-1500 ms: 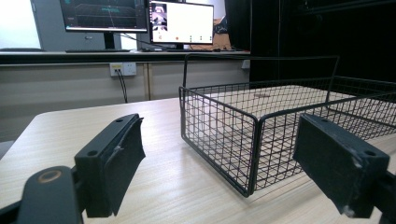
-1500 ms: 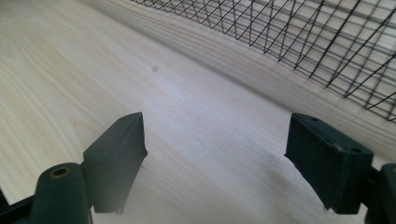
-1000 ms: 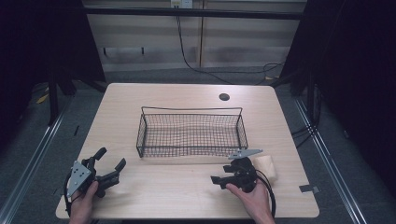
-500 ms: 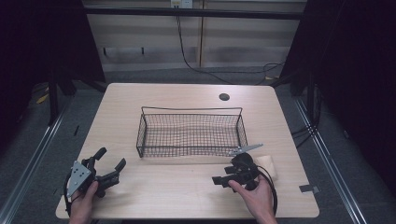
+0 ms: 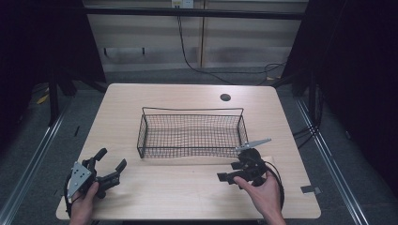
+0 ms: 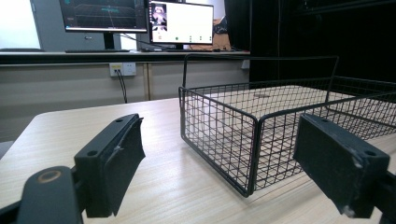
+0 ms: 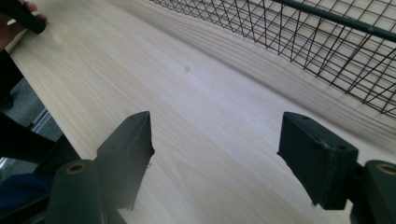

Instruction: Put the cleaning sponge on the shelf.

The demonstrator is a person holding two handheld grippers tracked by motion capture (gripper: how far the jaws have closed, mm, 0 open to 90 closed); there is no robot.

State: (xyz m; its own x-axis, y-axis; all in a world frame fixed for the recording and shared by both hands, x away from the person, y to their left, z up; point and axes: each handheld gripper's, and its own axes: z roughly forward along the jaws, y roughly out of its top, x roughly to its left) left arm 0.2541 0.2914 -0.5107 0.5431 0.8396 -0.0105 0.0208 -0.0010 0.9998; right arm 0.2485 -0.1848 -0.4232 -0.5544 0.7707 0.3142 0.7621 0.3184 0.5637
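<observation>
Sitting at the centre of the high view, the black wire basket (image 5: 192, 133) stands upright on the pale wooden table (image 5: 187, 187), a low mesh tray. My left gripper (image 5: 107, 165) rests at lower left, jaws spread wide on nothing; my right gripper (image 5: 231, 171) lies at lower right, just beside the basket's near corner, jaws likewise apart.

Two lit monitors (image 6: 149, 21) on a back counter (image 6: 93, 56).
</observation>
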